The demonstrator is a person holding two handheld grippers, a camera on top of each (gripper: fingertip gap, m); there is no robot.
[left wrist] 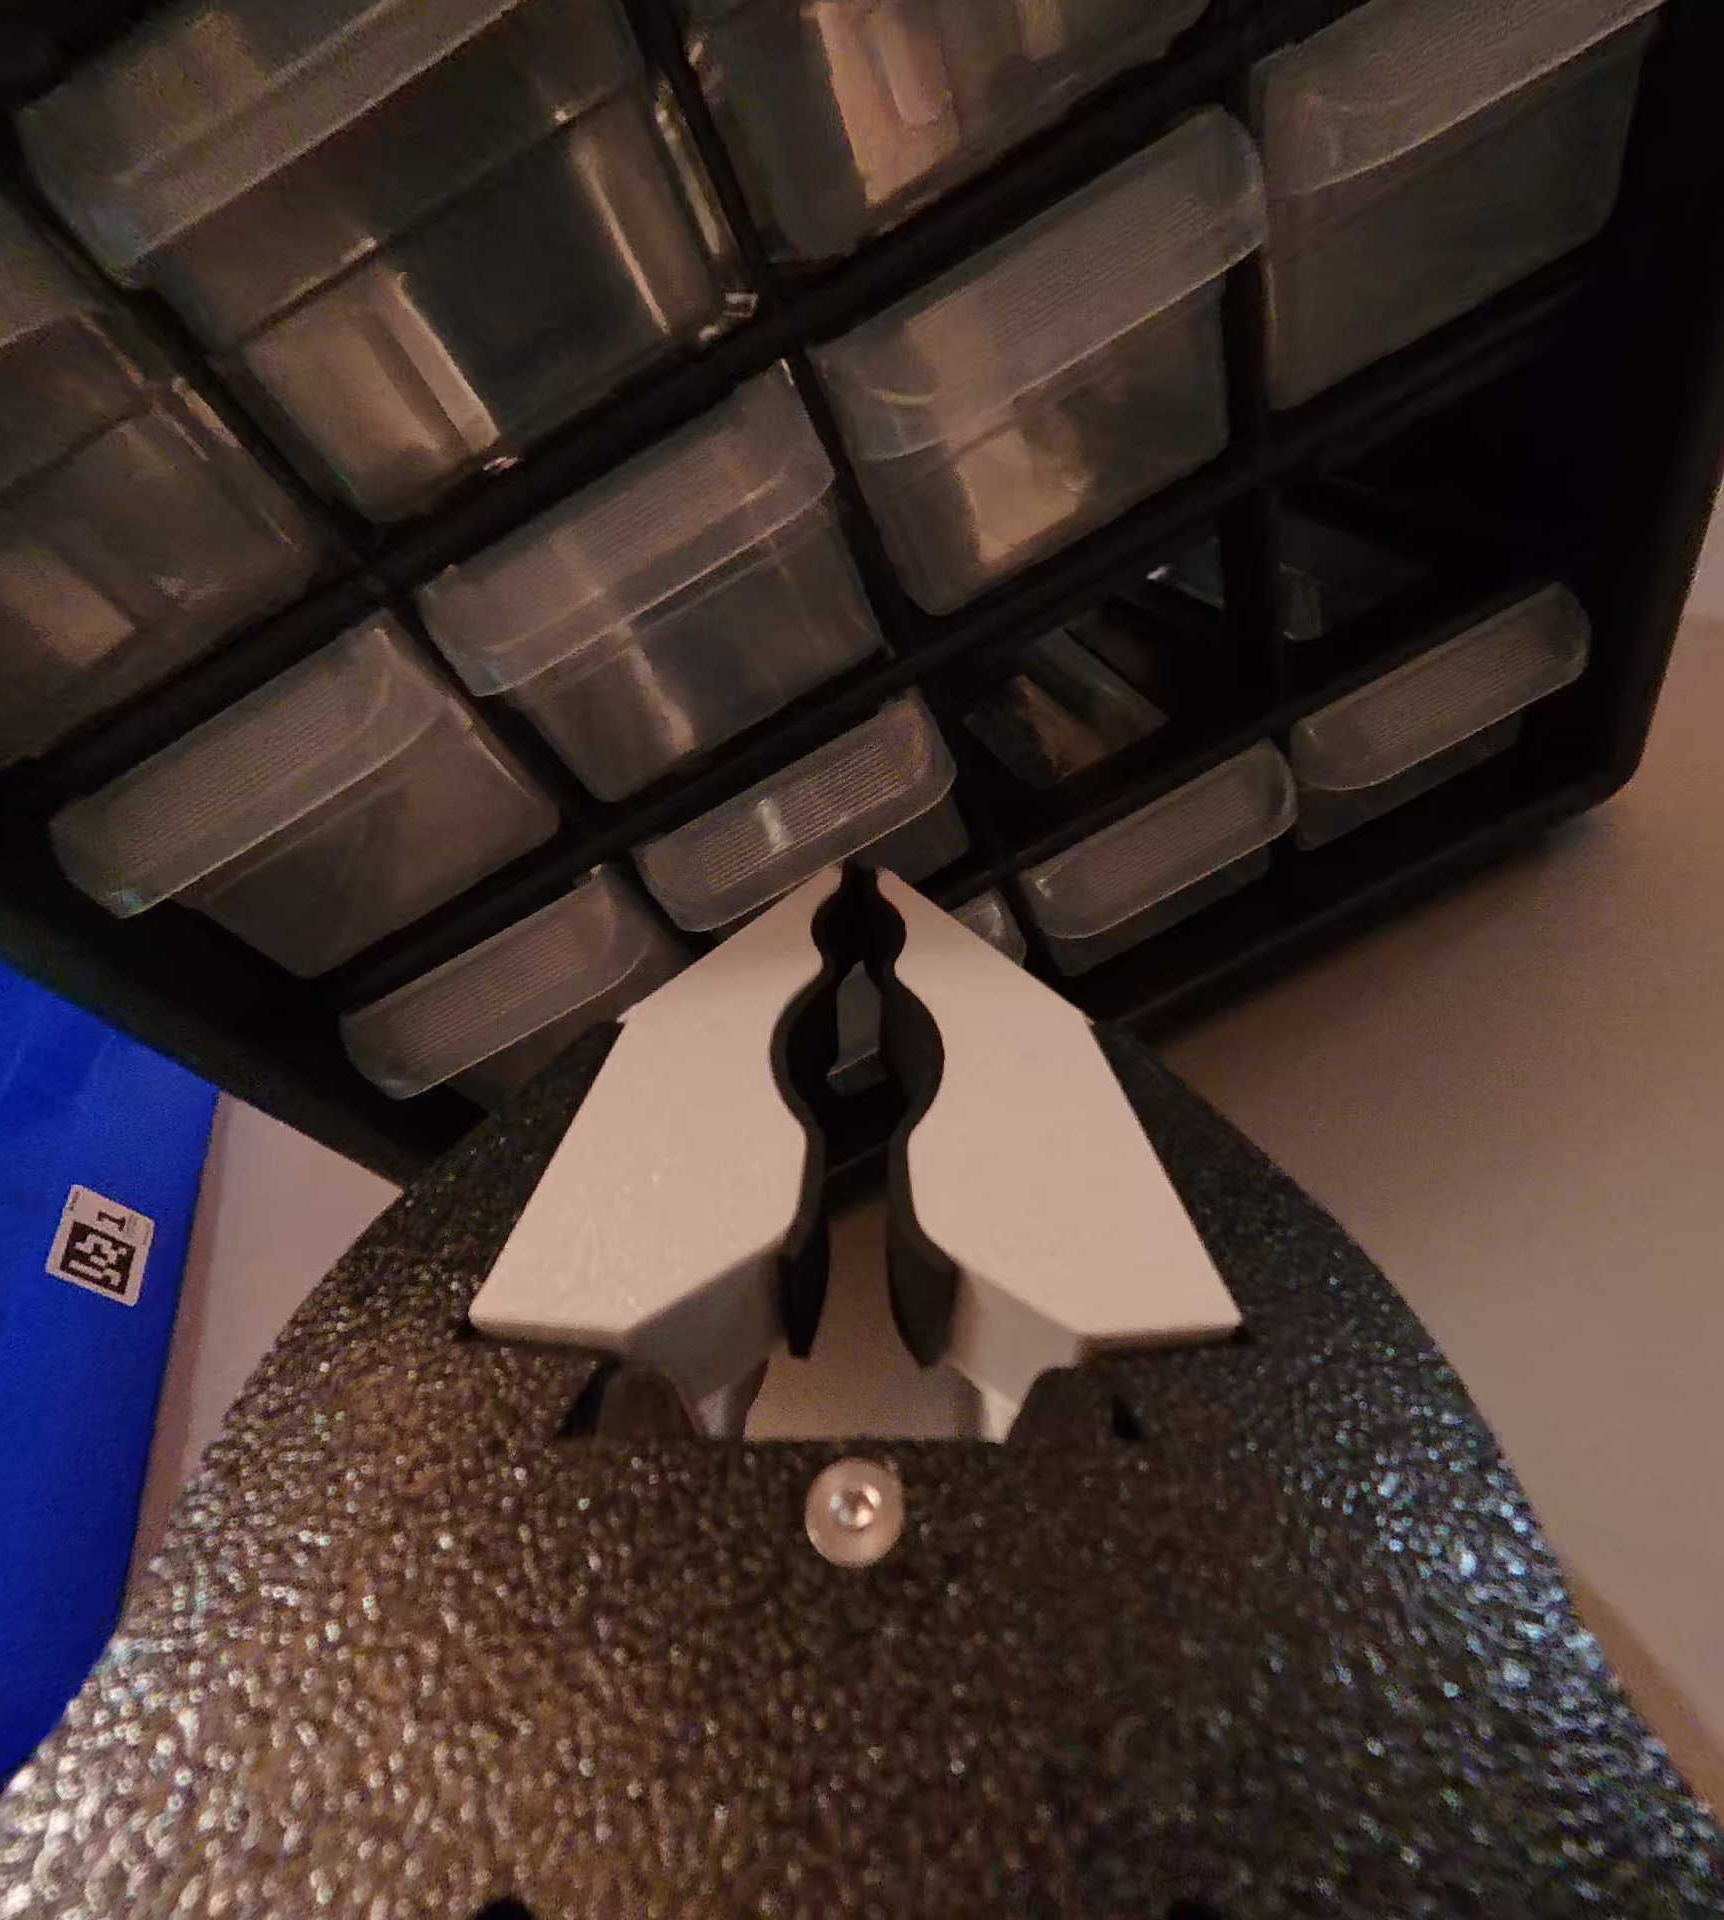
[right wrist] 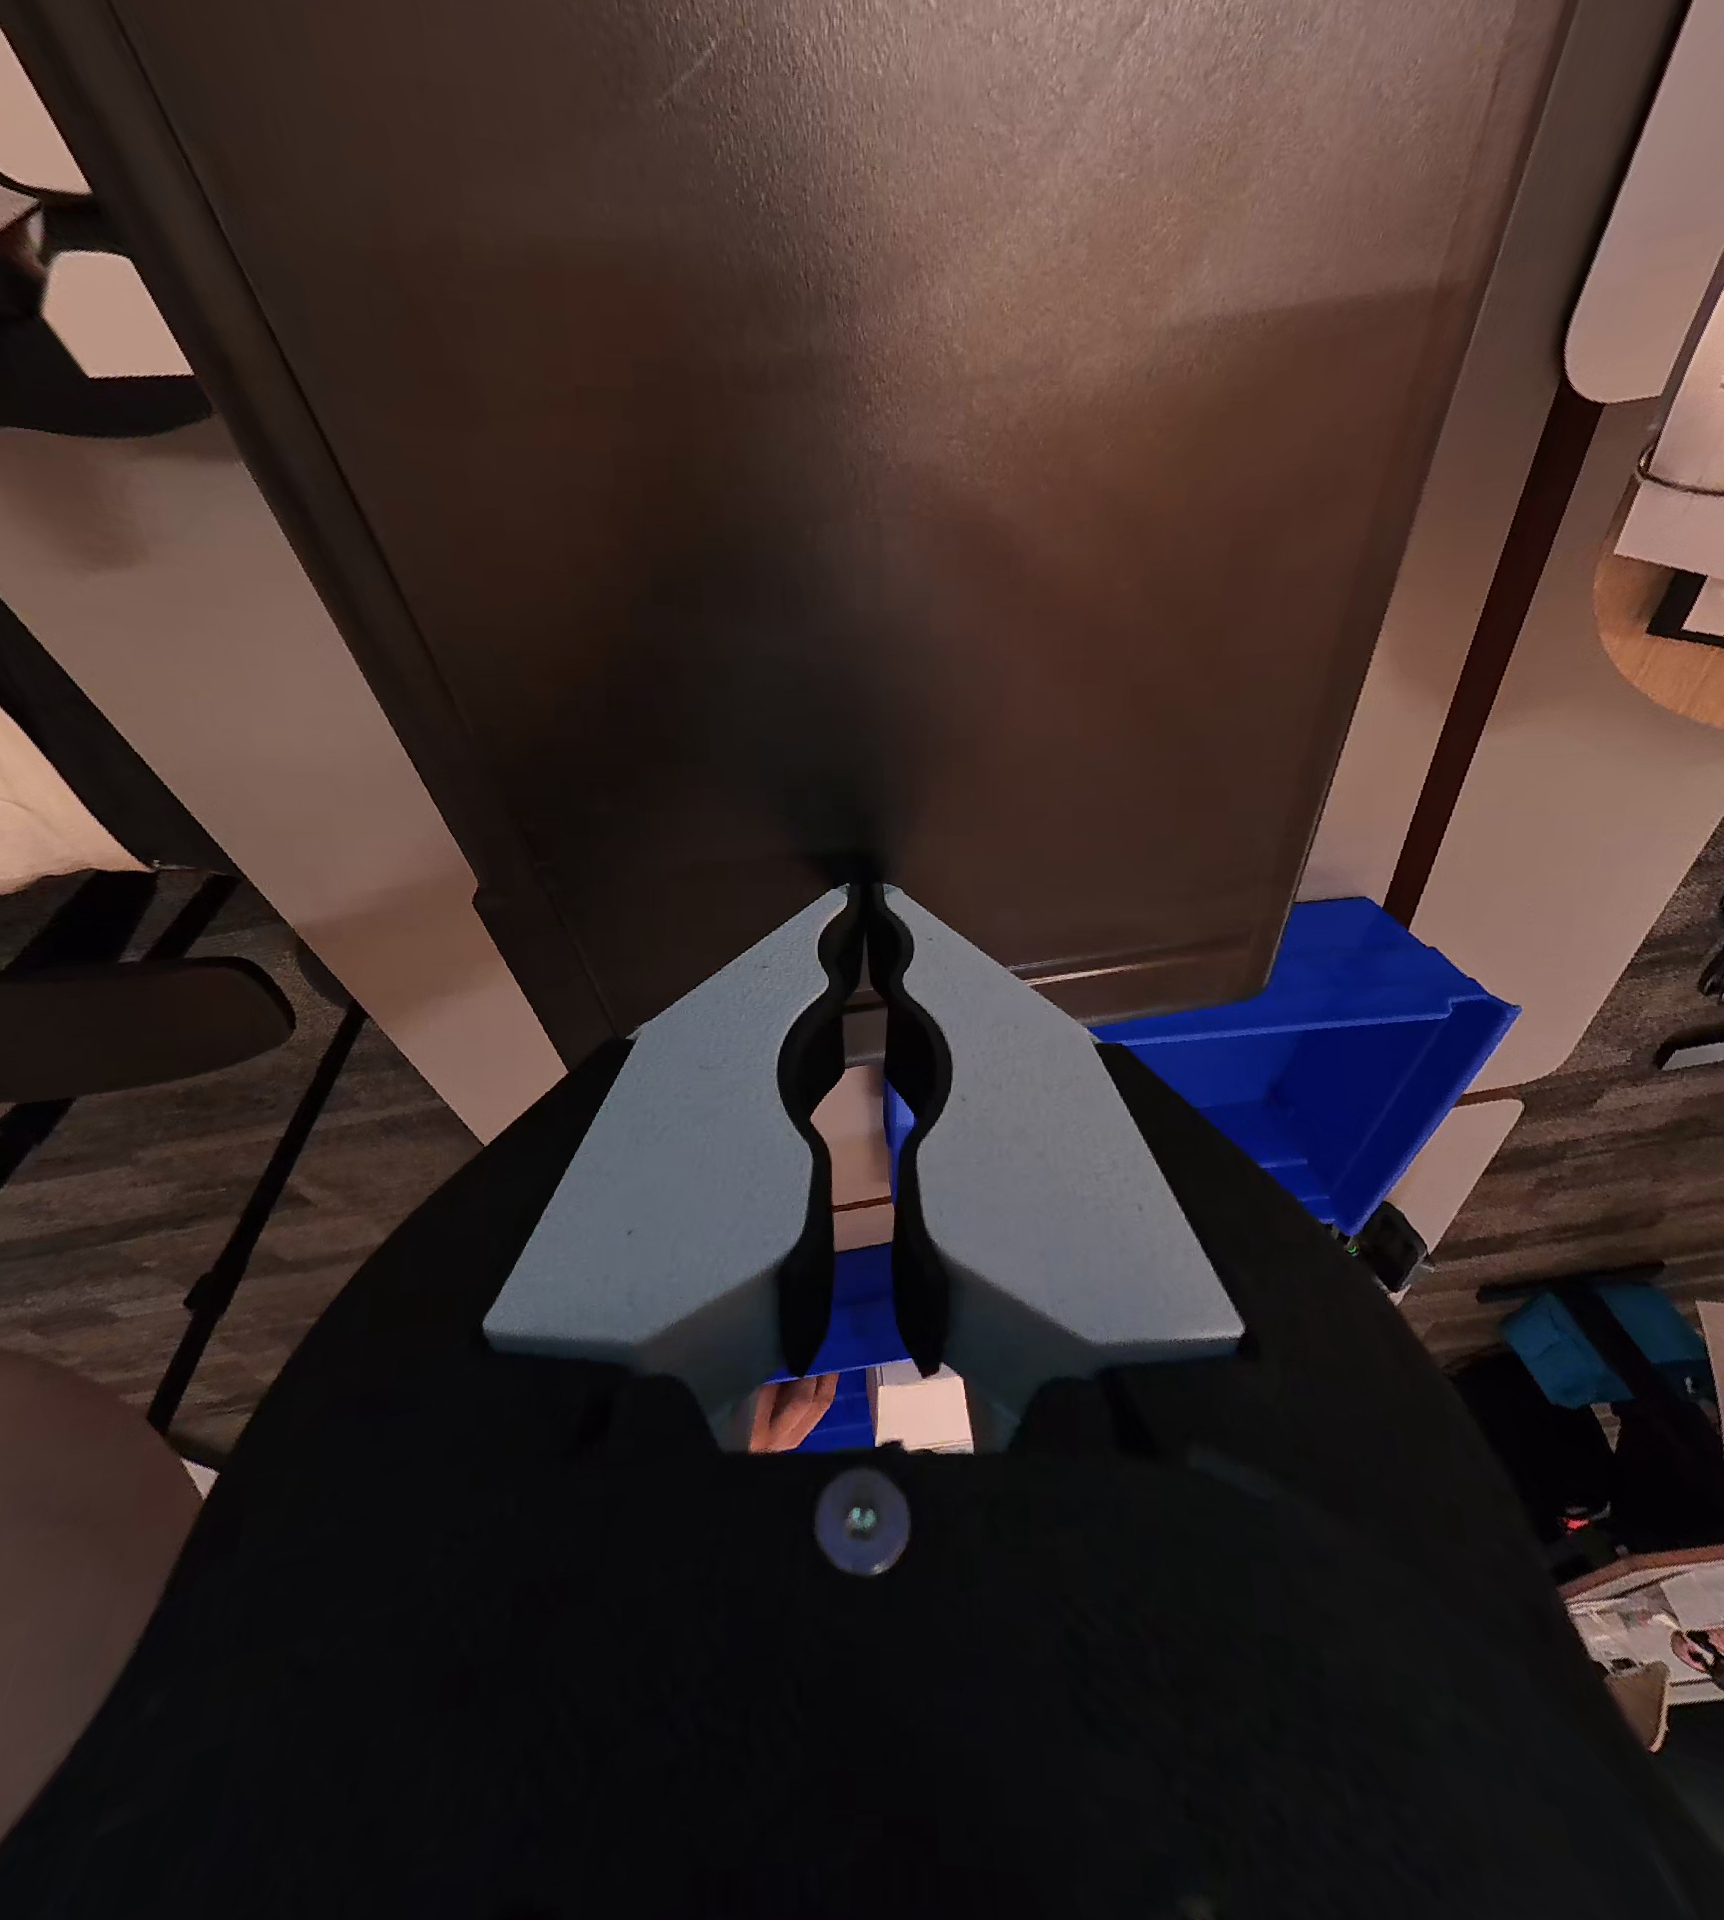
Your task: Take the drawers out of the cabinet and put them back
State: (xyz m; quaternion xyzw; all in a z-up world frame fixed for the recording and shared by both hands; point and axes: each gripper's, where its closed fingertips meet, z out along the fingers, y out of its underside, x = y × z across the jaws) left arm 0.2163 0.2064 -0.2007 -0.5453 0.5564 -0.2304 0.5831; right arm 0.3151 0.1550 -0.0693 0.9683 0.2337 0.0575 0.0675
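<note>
1. The left gripper (left wrist: 863, 883) has its jaws together at the tips, with nothing between them. The tips sit just in front of a clear drawer (left wrist: 796, 821) in a lower row of the cabinet (left wrist: 1699, 499).
2. The black cabinet fills the left wrist view from 9 o'clock round to 2 o'clock, tilted in the frame, and stands on a pale surface (left wrist: 1460, 1195). Most slots hold clear drawers. Two adjoining slots, an empty slot (left wrist: 1076, 686) and another at its 1 o'clock, show bare black interior.
3. A blue bin (left wrist: 27, 1299) with a small white sticker lies at 8 o'clock.
4. The right gripper (right wrist: 863, 896) also has its jaws together at the tips, empty. They press against or sit just at a dark smooth panel (right wrist: 837, 416); I cannot tell which.
5. In the right wrist view another blue bin (right wrist: 1336, 1049) sits at 4 o'clock, below the panel.
</note>
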